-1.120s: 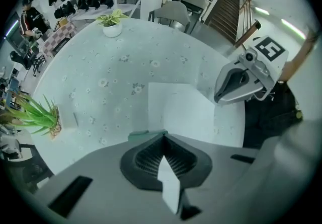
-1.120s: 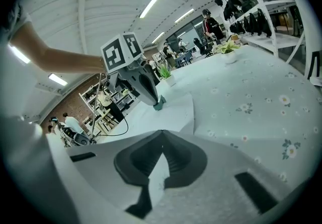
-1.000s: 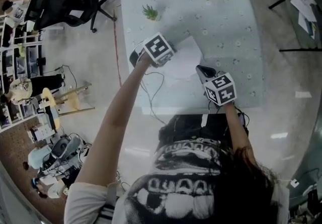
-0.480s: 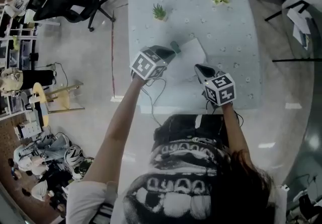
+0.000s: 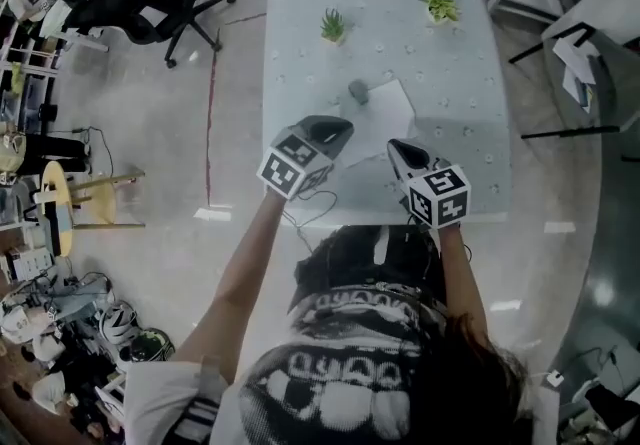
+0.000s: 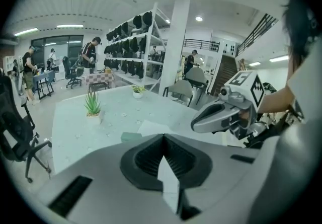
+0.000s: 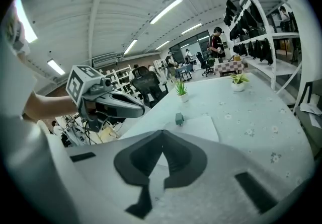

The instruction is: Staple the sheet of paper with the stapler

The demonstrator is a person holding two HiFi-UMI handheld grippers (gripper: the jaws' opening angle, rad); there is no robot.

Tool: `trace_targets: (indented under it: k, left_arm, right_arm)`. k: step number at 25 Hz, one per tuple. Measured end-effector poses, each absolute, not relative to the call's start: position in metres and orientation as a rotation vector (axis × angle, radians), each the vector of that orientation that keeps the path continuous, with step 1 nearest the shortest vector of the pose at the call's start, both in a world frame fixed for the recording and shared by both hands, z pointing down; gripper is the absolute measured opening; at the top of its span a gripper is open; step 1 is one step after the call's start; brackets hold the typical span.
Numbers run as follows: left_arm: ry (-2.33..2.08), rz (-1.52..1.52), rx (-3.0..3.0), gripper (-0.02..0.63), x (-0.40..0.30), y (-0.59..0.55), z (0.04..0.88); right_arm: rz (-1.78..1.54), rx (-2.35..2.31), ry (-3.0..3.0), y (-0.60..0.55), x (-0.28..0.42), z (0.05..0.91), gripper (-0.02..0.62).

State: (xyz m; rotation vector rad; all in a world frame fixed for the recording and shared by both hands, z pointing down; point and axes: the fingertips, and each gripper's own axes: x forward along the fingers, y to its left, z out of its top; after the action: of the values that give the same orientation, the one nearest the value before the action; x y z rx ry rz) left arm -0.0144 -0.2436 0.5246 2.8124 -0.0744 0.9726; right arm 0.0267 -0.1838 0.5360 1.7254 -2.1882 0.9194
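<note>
Both tongs have lifted off the sheet of paper (image 5: 388,113) and drawn back toward the person, and the left tongs (image 5: 338,127) have come away from the stapler (image 5: 357,91). Left tongs and right tongs (image 5: 396,147) now hang over the near part of the surface (image 5: 450,63), each clenched on nothing. The sheet lies flat mid-surface with the small stapler at its far left corner. This looks like a withdrawal after a press, though no view shows a staple. If another press is needed, 1 of the tongs must come back down on the stapler's top.
</note>
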Motion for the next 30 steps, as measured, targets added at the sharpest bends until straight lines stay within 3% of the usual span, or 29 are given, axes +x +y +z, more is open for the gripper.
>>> trace_targets:
  k: [18,30]
  left_arm:
    - [-0.396,0.799,2.793,0.003,-0.098,-0.183,0.518]
    - [-0.615,0.69,2.765,0.003,-0.123,-0.072,0.496]
  right_arm:
    - [0.849,1.64,-2.16,-0.112,-0.018,0.521,-0.002]
    - [0.698,1.615,-2.328,-0.035,-0.027,0.488,-0.002]
